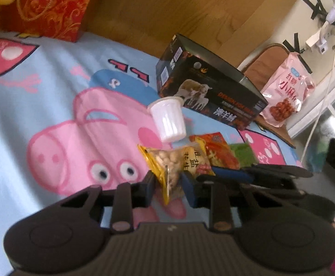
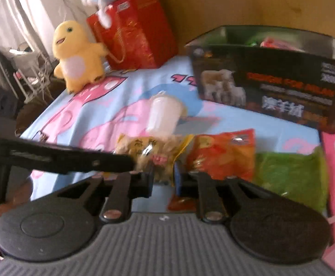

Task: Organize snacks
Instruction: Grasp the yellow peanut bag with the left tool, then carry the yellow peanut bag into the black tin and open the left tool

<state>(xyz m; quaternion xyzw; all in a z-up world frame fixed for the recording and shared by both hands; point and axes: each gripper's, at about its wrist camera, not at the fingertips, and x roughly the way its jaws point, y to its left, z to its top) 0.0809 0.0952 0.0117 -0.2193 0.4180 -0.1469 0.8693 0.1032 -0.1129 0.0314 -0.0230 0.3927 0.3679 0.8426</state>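
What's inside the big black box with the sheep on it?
The black box is open on top. The right wrist view shows something green and something red poking up inside, probably snack packs. The front wall hides everything lower down, so the rest is unknown.

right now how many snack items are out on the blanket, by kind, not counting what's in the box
Small snack packets: 3 (peanut packet, orange packet, green packet)
Jelly cups: 1 (white cup)
Large pink bags: 1 (pink bag, beside the box, at the blanket's edge)
Total: 5
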